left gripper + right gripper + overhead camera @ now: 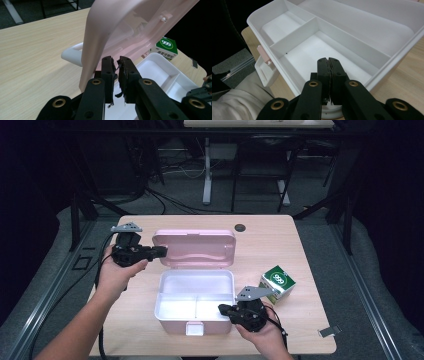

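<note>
The pink box (194, 312) sits near the middle of the table (300, 250), its lid (194, 247) swung up and leaning toward the far side, so the opening step looks all but finished. The left tool (161, 251) is at the lid's left edge; in the left gripper view its jaws stand slightly apart with nothing between them, the lid's rim lying just left of them, so it reads as a release rather than a grip. The right tool (223, 309) rests at the near right rim of the box, jaws pressed together on nothing, seemingly steadying the base. Inside, the white tray (322, 50) shows 3 empty compartments, 1 long one and 2 smaller ones. A green carton (277, 282) marked 999 stands just right of the box, untouched. The likely next move is to draw the left tool clear without knocking the lid shut, then send 1 tool to the carton, opening wide enough to span it
</note>
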`<act>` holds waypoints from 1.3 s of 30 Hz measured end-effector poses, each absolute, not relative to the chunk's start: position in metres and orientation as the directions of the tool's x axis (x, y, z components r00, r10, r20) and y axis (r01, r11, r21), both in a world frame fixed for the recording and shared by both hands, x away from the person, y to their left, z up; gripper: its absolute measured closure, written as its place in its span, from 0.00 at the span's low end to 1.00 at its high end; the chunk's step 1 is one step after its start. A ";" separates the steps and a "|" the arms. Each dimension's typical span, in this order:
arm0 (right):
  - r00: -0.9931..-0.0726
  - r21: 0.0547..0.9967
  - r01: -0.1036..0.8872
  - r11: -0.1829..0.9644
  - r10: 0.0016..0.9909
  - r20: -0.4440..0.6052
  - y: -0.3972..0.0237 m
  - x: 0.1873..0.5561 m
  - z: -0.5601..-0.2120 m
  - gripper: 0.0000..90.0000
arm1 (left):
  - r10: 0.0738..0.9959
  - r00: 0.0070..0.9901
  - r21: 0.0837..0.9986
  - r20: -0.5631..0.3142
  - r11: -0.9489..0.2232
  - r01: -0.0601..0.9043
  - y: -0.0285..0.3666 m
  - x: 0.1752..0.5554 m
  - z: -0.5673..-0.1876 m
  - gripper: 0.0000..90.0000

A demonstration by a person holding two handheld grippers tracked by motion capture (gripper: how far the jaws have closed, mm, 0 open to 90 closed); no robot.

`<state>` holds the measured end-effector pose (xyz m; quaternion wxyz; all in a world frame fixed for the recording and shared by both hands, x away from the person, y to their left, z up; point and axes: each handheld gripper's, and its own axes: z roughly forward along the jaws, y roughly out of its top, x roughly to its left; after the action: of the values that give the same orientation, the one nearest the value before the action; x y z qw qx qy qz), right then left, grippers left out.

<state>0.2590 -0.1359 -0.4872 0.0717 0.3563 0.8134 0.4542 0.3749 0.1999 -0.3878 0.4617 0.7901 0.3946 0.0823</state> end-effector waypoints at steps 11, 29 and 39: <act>-0.733 0.795 0.511 0.327 0.649 0.205 -0.136 0.258 -0.488 0.98 | 0.721 0.653 0.778 -0.231 -0.267 0.569 0.196 0.387 -0.406 0.78; -0.732 0.792 0.516 0.325 0.648 0.211 -0.137 0.259 -0.488 1.00 | 0.728 0.640 0.755 -0.247 -0.270 0.598 0.199 0.388 -0.427 0.69; -0.732 0.795 0.514 0.321 0.648 0.212 -0.137 0.258 -0.488 0.99 | 0.721 0.675 0.762 -0.159 -0.345 0.548 0.200 0.381 -0.414 0.69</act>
<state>0.2584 -0.1370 -0.4883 0.0727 0.3590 0.8095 0.4588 0.3813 0.2003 -0.4136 0.4188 0.8137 0.3898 0.1029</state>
